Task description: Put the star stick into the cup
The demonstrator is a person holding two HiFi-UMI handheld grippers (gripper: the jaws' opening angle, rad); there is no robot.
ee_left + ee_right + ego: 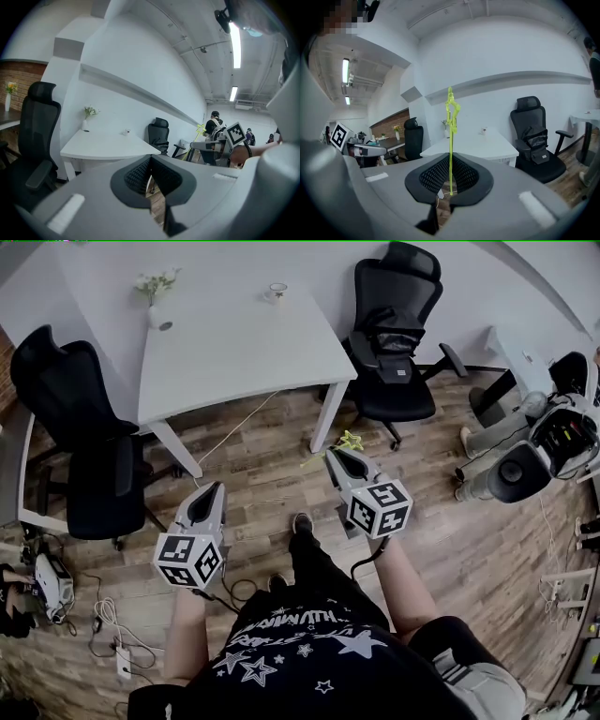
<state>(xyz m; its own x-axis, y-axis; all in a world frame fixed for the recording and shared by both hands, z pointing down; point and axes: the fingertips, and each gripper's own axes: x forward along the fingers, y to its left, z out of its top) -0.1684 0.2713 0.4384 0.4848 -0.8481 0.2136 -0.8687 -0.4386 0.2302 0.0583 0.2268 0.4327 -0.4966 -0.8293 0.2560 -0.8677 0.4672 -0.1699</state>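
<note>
While the right gripper (450, 173) is clamped on just the bottom end of the star stick (450, 122) and the left gripper (151, 164) is closed on nothing, the cup (277, 292) sits way off at the far edge of the table (234, 352), so imo the stick could wobble & miss the rim

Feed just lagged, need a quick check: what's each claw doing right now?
Left claw: closed, empty.
Right claw: closed on the thin yellow-green star-topped stick.

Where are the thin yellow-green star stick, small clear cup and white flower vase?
thin yellow-green star stick (450, 140), right gripper view, shaft.
small clear cup (277, 291), head view, body.
white flower vase (156, 315), head view, body.
</note>
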